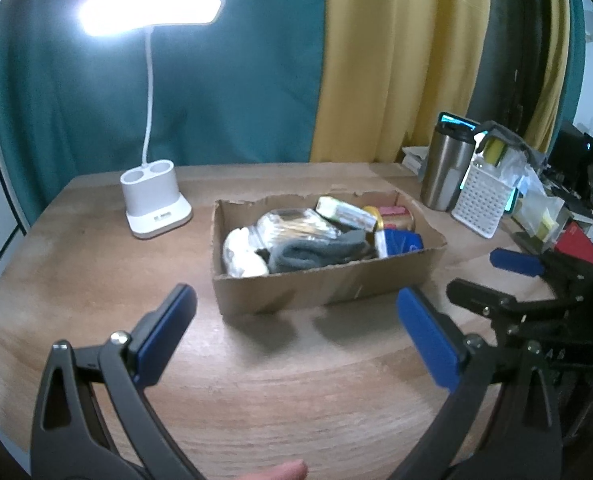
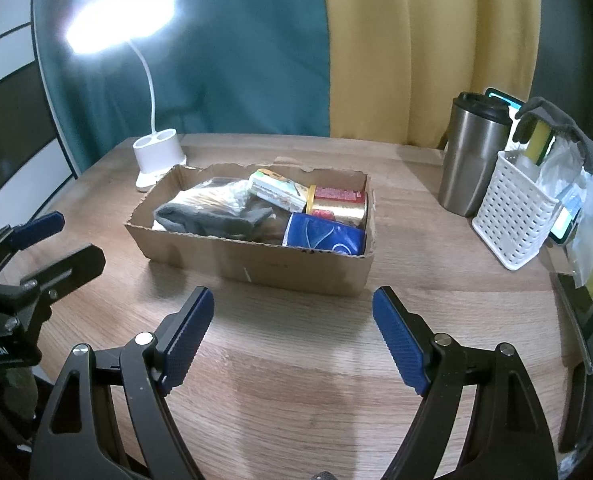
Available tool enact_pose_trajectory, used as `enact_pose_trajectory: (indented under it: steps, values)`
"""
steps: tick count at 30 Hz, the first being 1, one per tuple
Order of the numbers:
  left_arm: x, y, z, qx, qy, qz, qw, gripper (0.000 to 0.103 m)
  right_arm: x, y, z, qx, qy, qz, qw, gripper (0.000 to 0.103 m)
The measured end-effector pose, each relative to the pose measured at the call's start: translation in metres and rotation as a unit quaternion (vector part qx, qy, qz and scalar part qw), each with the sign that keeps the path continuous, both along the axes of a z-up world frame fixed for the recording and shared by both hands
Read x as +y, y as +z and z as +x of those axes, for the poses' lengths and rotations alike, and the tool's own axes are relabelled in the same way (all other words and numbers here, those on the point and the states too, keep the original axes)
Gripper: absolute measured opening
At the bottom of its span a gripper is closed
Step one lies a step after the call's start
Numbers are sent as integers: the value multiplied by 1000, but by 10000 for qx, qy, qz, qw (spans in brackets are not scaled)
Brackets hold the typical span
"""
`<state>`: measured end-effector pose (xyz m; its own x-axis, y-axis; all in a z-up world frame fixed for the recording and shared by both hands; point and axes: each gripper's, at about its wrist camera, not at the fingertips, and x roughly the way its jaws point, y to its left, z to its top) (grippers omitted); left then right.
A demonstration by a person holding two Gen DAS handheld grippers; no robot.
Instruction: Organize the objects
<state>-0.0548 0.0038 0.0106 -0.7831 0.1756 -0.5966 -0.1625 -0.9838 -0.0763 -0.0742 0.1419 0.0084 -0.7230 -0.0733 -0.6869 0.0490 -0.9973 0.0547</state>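
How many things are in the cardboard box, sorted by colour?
In the box:
Grey: 1, sock
Blue: 1, pack
Gold and red: 1, can
Clear: 1, bag
White: 1, wad
Green and white: 1, carton
Total: 6

A domestic desk corner, probably a bedroom or study. A wood-grain tabletop (image 2: 296,360) carries a lit white gooseneck desk lamp with a pen-holder base (image 1: 154,204) near its far left edge. Teal and mustard-yellow fabric drapes (image 2: 376,48) hang behind the far edge. At the right edge stand a stainless-steel travel tumbler with a black lid (image 2: 470,156) and a white perforated plastic caddy (image 2: 514,220). A torn-rimmed brown cardboard tray (image 2: 256,258) mid-table holds household oddments: a grey sock (image 2: 212,218), a gold tin (image 2: 338,204).
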Motion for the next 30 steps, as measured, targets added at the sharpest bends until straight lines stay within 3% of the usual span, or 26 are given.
enact_pose_trajectory:
  steps: [30]
  values:
    - [-1, -3, -9, -132, -16, -6, 9999, 102, 3, -3, -6, -59, -3, -28, 10000, 84]
